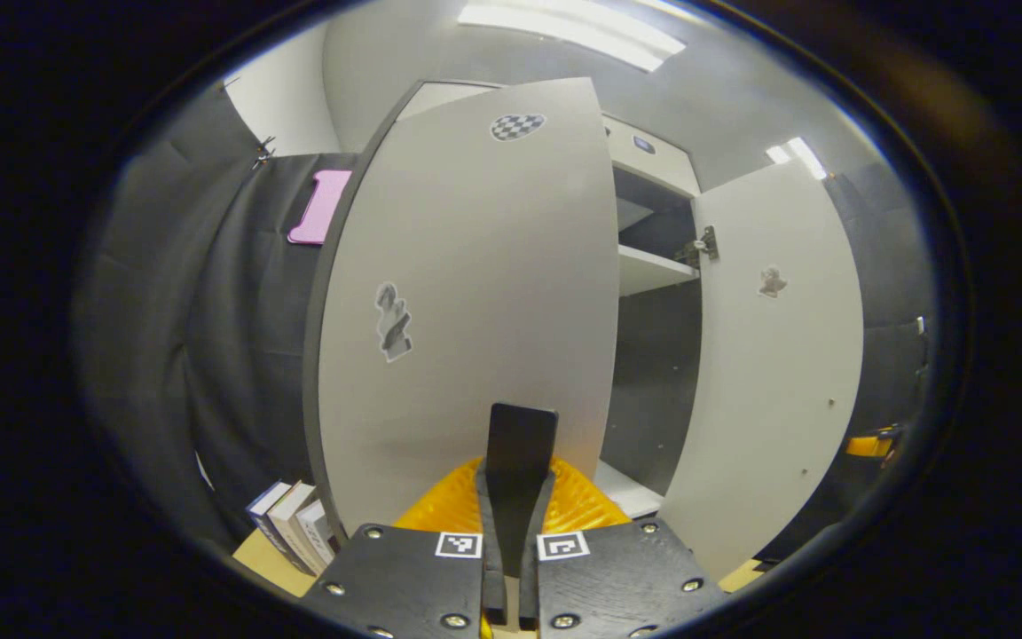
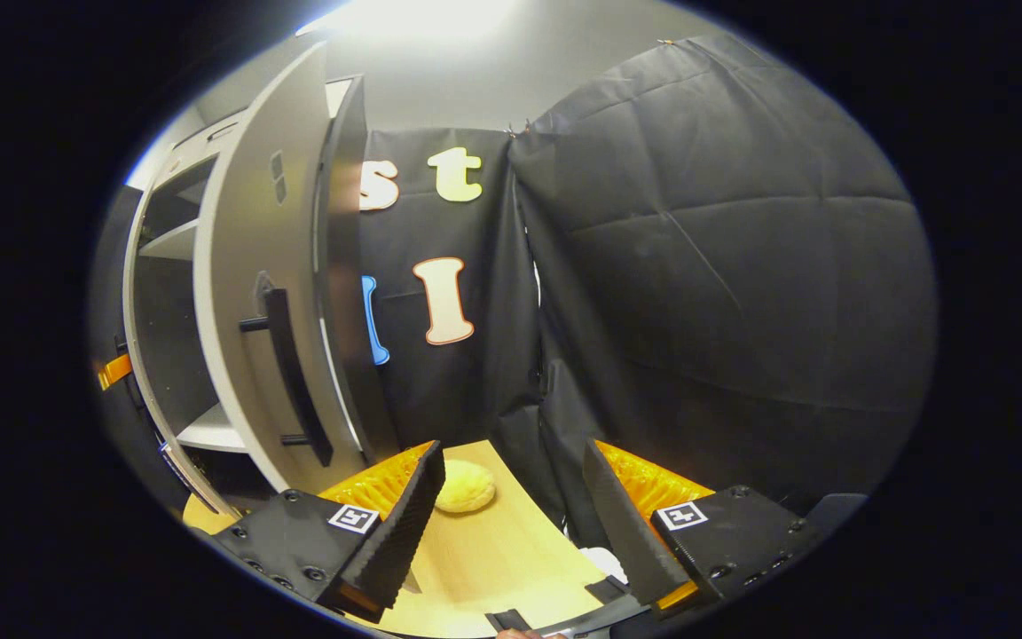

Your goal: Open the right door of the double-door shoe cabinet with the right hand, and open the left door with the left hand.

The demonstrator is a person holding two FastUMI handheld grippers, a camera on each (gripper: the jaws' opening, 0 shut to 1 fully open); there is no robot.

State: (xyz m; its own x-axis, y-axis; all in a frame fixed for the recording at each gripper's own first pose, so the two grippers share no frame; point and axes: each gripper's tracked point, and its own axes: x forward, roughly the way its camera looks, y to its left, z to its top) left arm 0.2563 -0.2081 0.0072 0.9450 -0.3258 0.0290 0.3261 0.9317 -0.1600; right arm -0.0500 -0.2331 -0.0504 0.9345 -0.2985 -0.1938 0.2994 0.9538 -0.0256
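Plainly no readable writing: left tongs (image 1: 512, 497) pinched together, right tongs (image 2: 511, 519) wide; both cabinet doors (image 1: 467, 293) open.

left door (image 1: 467, 293) ahead, shelf (image 1: 653, 269) inside, right door (image 1: 777, 355) right, perhaps books (image 1: 291, 524) below-left

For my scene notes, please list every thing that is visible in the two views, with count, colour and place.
shoe cabinet: one, pale grey, dark inside, white shelves, centre.
left door: one, grey, stickers, swung open.
right door: one, grey, swung open.
door handle: one, black bar, outside of right door.
books: a few, pale, lower left.
round pad: one, yellowish, on wooden table.
left gripper: fingers together.
right gripper: fingers apart, holding nothing.
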